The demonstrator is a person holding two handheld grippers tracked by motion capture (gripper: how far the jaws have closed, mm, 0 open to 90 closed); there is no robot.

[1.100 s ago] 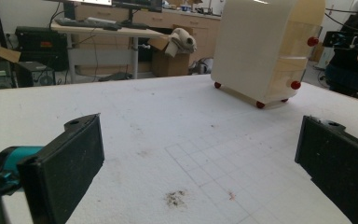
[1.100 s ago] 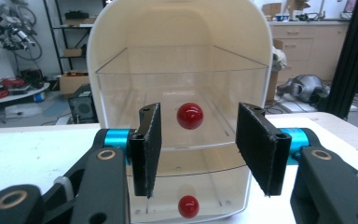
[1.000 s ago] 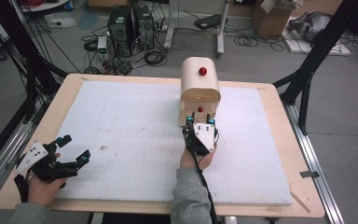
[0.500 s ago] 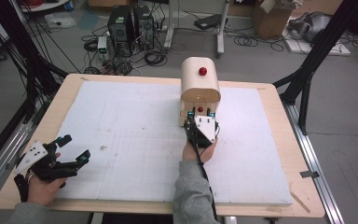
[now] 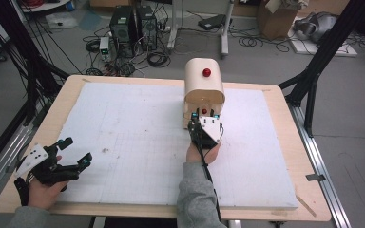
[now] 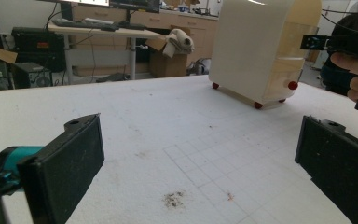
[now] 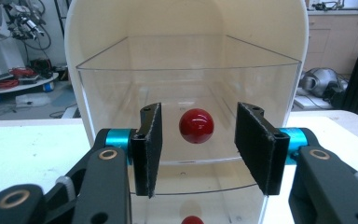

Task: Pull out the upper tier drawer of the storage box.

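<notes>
Cream plastic drawer cabinet (image 5: 204, 88) stands mid-table on white foam board (image 5: 138, 142). Right gripper (image 7: 198, 140) spreads unclenched around its red drawer knob (image 7: 196, 125), not touching. Left gripper (image 6: 200, 172) rests released, well apart.

A white foam sheet (image 5: 138, 142) covers most of the wooden tabletop (image 5: 309, 185), with a dark smudge (image 5: 105, 150) near its left part. On the floor beyond stand computer towers (image 5: 132, 23) among cables (image 5: 157, 58), and cardboard boxes (image 5: 275, 19) farther right.

Cream cabinet (image 5: 204, 88) upright, red knob (image 7: 196, 125)
</notes>
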